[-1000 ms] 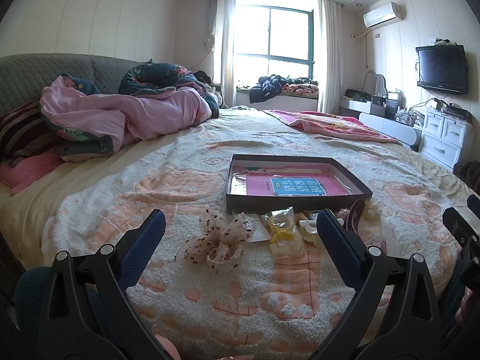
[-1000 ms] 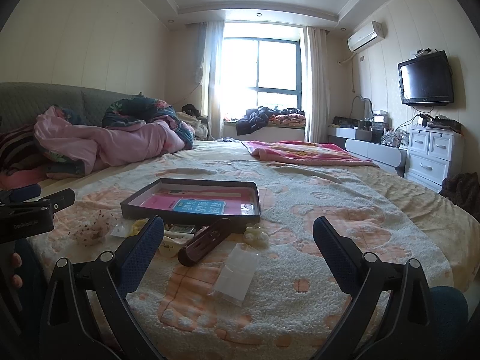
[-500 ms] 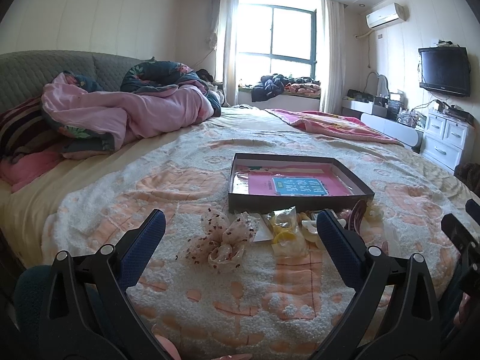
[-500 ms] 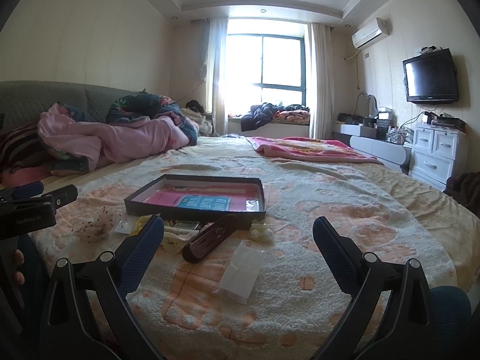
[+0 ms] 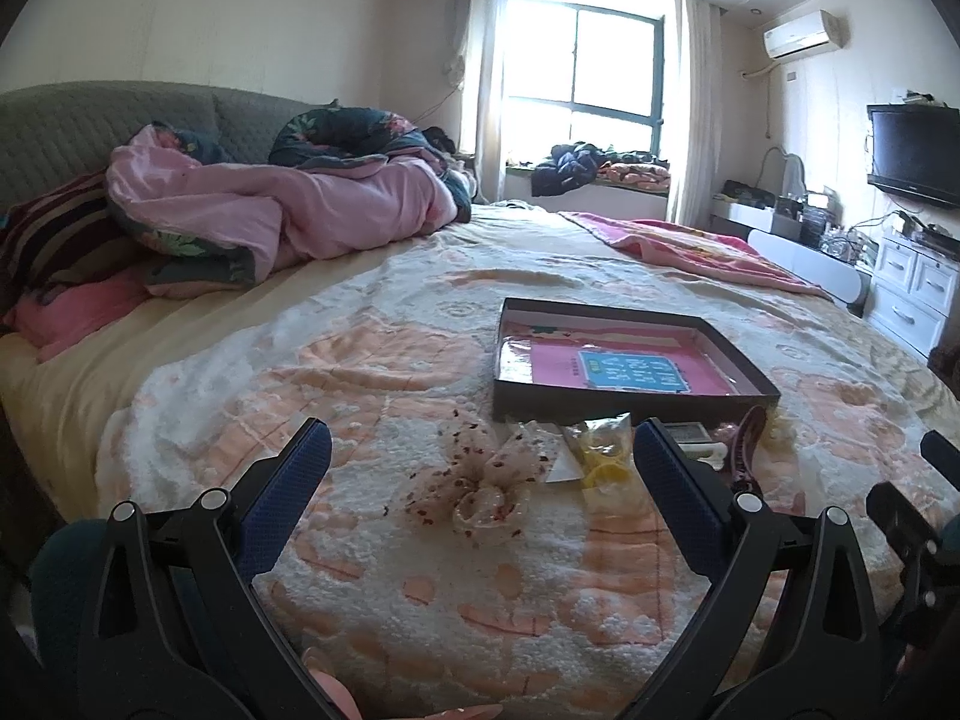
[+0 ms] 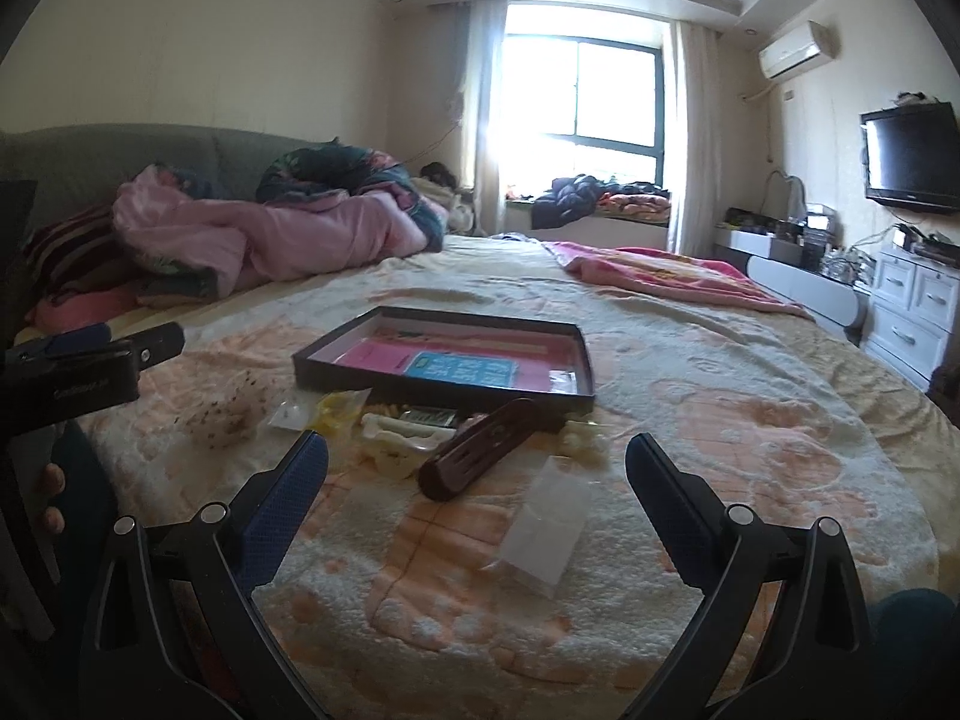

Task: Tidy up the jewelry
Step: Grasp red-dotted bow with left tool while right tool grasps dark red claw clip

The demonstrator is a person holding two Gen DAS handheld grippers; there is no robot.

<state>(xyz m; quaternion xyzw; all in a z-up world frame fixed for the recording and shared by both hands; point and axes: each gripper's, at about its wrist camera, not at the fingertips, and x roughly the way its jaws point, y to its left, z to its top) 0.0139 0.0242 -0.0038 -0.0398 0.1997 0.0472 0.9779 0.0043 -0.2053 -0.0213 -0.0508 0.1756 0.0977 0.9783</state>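
Jewelry bags (image 5: 603, 450), scrunchie (image 5: 480, 489) and dark case (image 6: 477, 450) lie loose near our tray (image 5: 630, 402); nothing sorted yet, both grippers' jaws wide open, empty.

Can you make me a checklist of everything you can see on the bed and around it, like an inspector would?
Surface: fluffy cream and peach bedspread, rumpled.
Job's things: shallow dark box open, with pink and blue cards inside; spotted fabric bow, yellow bag of trinkets, dark brown case and clear plastic packet lie on the bedspread in front of it.
Clutter: pink quilt heaped near the headboard; pink blanket at the far side.
Grippers: left gripper open, holding nothing; right gripper open, holding nothing.
Cables: wires by the white drawers.
Surroundings: window, wall TV, air conditioner.
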